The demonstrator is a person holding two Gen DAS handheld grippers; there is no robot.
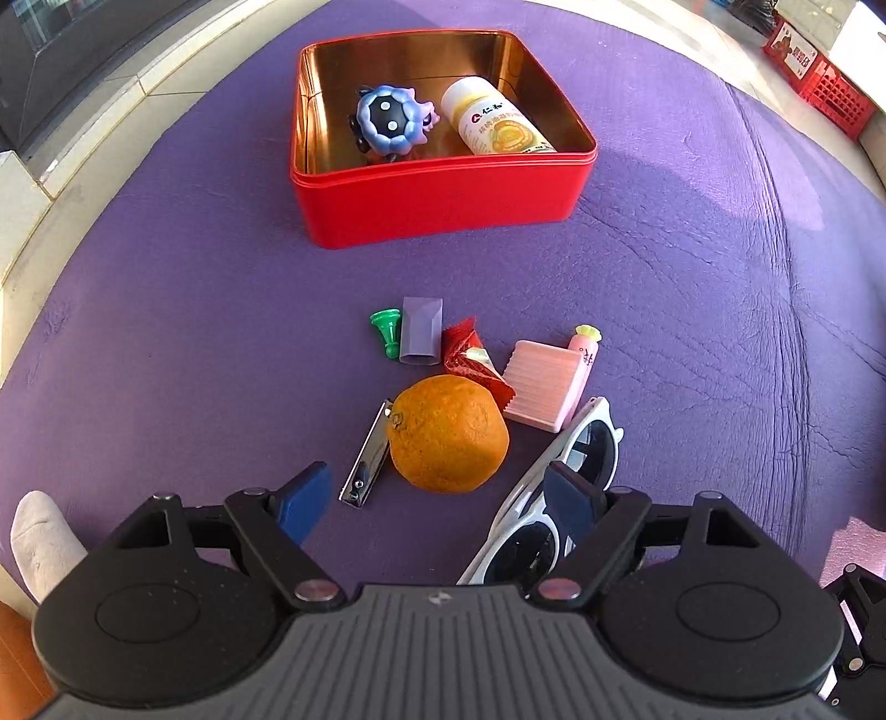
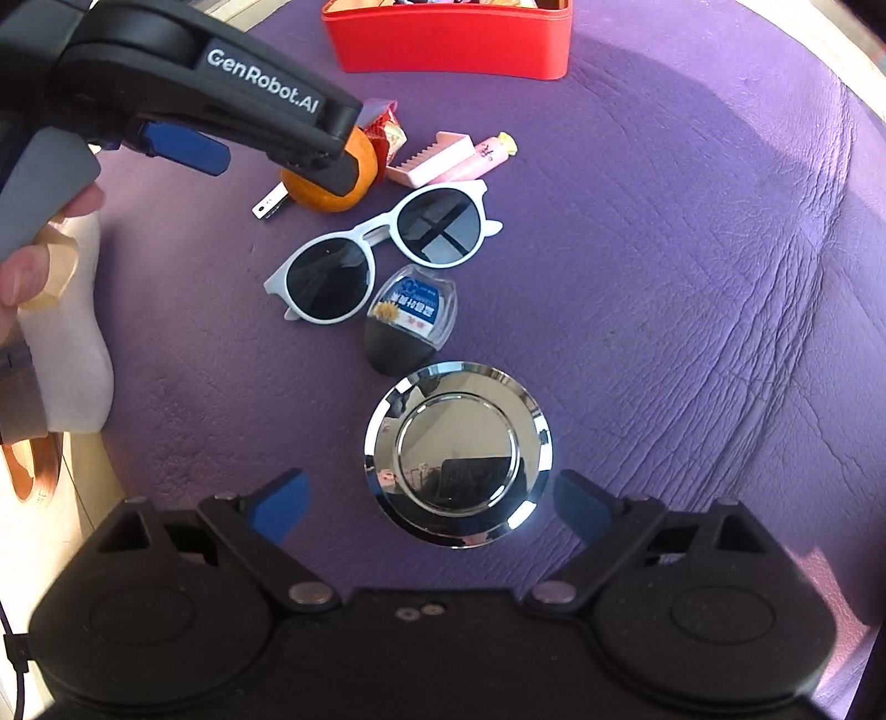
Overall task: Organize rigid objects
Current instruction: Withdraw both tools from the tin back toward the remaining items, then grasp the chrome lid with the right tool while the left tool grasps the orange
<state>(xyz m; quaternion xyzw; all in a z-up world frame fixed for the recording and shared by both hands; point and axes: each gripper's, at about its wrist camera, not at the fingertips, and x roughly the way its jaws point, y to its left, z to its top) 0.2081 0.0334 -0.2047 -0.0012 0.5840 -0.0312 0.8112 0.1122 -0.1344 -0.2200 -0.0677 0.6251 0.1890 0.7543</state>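
My left gripper [image 1: 437,498] hangs over the purple mat [image 1: 166,288] with its blue fingers [image 1: 302,507] spread apart and nothing between them. Just beyond its tips lies an orange [image 1: 448,435], with nail clippers [image 1: 368,457] touching the fruit's left side. White sunglasses [image 1: 559,476] lie at the right, partly under the right finger. Farther off sit a pink comb-like piece [image 1: 540,390], a pink tube [image 1: 584,346], a red wrapper [image 1: 470,354], a small purple box [image 1: 422,331] and a green peg [image 1: 387,327], all close together. At the far side stands the red tin [image 1: 443,205], open, holding a blue round toy [image 1: 387,124] and a white bottle [image 1: 495,119] lying on its side.

My right gripper [image 2: 432,507] also has its fingers [image 2: 277,507] wide apart, one on each side of a shiny chrome disc [image 2: 459,451] that rests flat on the mat [image 2: 692,277]; whether the fingers touch the disc I cannot tell. Beyond the disc lies a small clear-topped case with a blue label [image 2: 412,321], touching the sunglasses [image 2: 382,252]. The left gripper [image 2: 221,111] reaches in from the upper left of this view, above the orange [image 2: 332,183], with the person's hand [image 2: 33,266] on its handle. The red tin [image 2: 448,39] sits at the far edge.
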